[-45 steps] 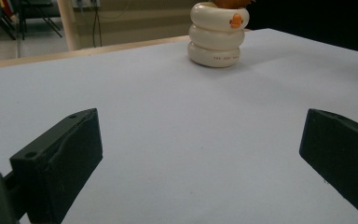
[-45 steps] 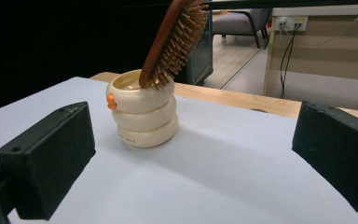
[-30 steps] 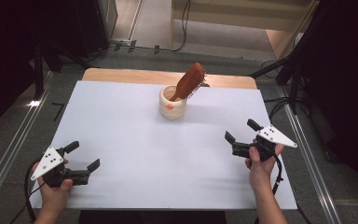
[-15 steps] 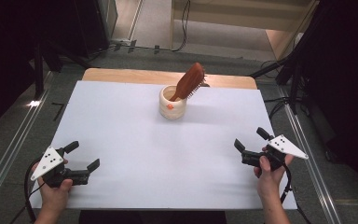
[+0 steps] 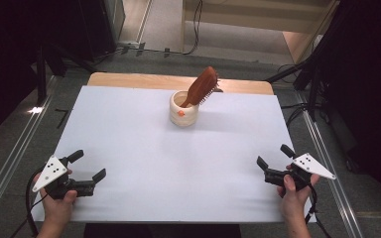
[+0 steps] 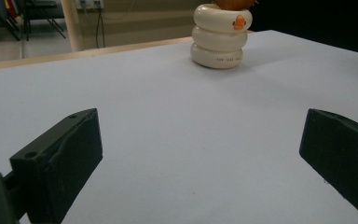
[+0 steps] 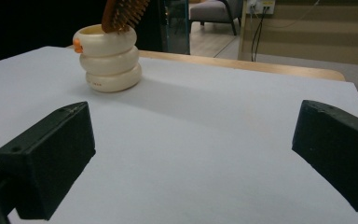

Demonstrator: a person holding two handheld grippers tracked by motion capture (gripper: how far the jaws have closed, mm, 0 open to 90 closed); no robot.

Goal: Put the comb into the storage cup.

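High view. The white table cover (image 5: 144, 148) carries 1 item set: a cream ribbed holder (image 5: 184, 109) standing upright near the far edge, at about mid-width, with a brown hairbrush (image 5: 201, 86) leaning in it, handle down and bristle head up and tilted to the right. The left gripper (image 5: 88, 165) hangs at the near left corner of the cover, jaws spread, holding nothing. The right gripper (image 5: 273, 159) hangs at the near right edge, jaws likewise spread and unloaded. Both are well apart from the holder.

Left gripper view. The 2 black jaws stand wide apart with bare cover between them. The holder (image 6: 221, 36) shows ahead as 3 stacked rings with a small orange mark on the top ring. The brush (image 6: 233, 3) is cut off by the top of the frame, so its seating depth cannot be confirmed here.

Right gripper view. The 2 jaws are again spread wide over bare cover. The holder (image 7: 108, 58) stands ahead and to the left; the bristles of the hairbrush (image 7: 123, 11) rise above its rim.

Status. Judged from this layout, the placement of the hairbrush in the holder appears complete: the brush stands in the holder unsupported, and neither gripper is in contact with it. Remaining work appears limited to keeping both grippers clear; a slight lean of the brush is the 1 point worth monitoring for tipping.
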